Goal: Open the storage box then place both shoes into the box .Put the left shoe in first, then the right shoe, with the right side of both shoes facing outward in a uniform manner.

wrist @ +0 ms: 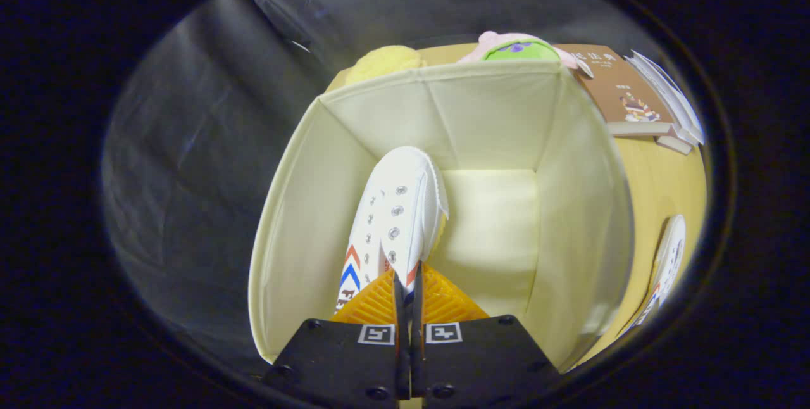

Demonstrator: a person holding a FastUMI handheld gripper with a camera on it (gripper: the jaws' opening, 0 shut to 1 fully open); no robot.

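The jaws are squeezed tight on the edge of a white shoe (395, 219), and the gripper (409, 289) holds it inside the open cloth box (569, 206). The shoe hangs near the box's left wall. The other shoe (667, 263) lies on the worktop (658, 187), just beside the box. Books (623, 95) and soft toys (516, 48) sit behind the box.

The handheld two-finger gripper (408, 292) had a flat black body in two plates, each bearing a small square black-and-white marker near the central seam, round screws dotting the plates, and ribbed wedge-shaped fingers (373, 304) ahead.
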